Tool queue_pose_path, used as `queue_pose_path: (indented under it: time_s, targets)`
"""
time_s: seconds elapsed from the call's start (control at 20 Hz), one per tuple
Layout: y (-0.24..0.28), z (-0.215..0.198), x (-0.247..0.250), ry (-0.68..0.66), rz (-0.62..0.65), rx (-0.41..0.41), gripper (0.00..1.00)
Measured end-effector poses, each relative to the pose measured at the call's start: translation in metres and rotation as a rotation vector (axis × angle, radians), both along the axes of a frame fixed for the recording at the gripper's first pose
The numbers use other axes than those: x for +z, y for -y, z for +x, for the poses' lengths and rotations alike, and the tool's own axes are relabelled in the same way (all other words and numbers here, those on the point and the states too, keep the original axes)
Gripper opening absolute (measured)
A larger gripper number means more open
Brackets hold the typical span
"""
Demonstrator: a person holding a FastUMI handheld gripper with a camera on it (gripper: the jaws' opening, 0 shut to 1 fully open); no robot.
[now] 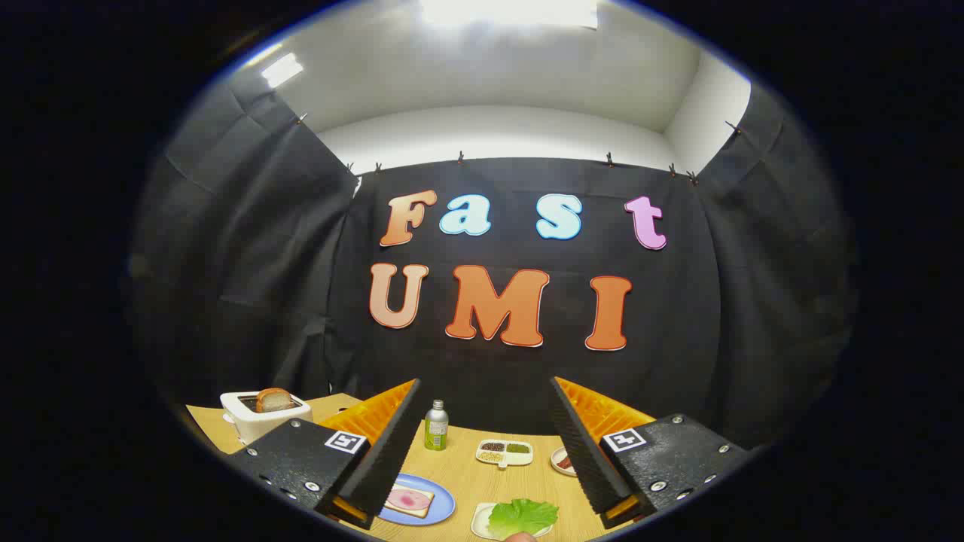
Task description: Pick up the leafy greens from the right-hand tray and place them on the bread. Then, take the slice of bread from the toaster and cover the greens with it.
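My gripper (482,421) is open, its two orange-and-black fingers held wide apart above the wooden table (467,467), with nothing between them. Below and between the fingers lies a green leafy piece (523,516) on a small white tray (480,521). Left of it, a slice of bread topped with pink ham (409,500) rests on a blue plate (440,506), partly hidden by my left finger (380,452). A white toaster (260,418) stands at the table's far left with a brown bread slice (273,400) sticking up from its slot.
A small green-labelled bottle (436,426) stands at the back of the table between the fingers. A white divided dish of seasonings (504,452) sits right of it, and a small dish with red contents (563,461) peeks out by my right finger.
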State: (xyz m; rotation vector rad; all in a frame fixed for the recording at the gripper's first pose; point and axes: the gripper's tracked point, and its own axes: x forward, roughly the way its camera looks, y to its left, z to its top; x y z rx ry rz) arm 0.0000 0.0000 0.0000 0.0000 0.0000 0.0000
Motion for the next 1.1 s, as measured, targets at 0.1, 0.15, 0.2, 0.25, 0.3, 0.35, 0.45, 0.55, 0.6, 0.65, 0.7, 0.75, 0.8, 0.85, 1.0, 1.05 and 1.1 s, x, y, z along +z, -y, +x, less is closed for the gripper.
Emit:
queue_pose_path:
  time_s: [0.1,0.15,0.2,0.25,0.3,0.35,0.45,0.55,0.6,0.65,0.7,0.75,0.8,0.85,1.0,1.05,1.1]
  targets:
    - [0.0001,-0.0011,0.0036,0.002,-0.006,-0.008,0.98]
    - [-0.0007,-0.0007,0.0034,0.0,-0.006,-0.009,0.98]
    - [-0.0002,-0.0005,0.0028,-0.004,-0.004,-0.011,0.98]
    - [-0.0013,-0.0002,0.0017,-0.009,0.001,-0.009,0.98]
    - [-0.0019,-0.0001,0.0018,-0.012,0.007,-0.007,0.98]
    - [-0.0033,-0.0012,0.0021,-0.013,0.013,-0.002,0.98]
    - [-0.0036,-0.0006,0.0042,-0.009,0.02,0.001,0.98]
    - [-0.0049,-0.0003,0.006,-0.003,0.021,0.006,0.98]
    - [-0.0057,0.0004,0.007,-0.004,0.019,0.01,0.98]
    - [-0.0057,-0.0015,0.007,-0.004,0.019,0.012,0.98]
    - [-0.0063,-0.0027,0.0077,-0.002,0.02,0.018,0.98]
    - [-0.007,-0.0031,0.0087,-0.002,0.02,0.022,0.98]
    - [-0.0072,-0.0033,0.0084,-0.002,0.017,0.025,0.98]
    - [-0.0069,-0.003,0.0083,0.0,0.011,0.026,0.98]
    - [-0.0057,-0.0037,0.0057,-0.004,0.006,0.026,0.98]
    - [-0.0051,-0.0034,0.0055,-0.007,0.014,0.031,0.98]
    - [-0.0053,-0.0015,0.0041,-0.01,0.021,0.035,0.98]
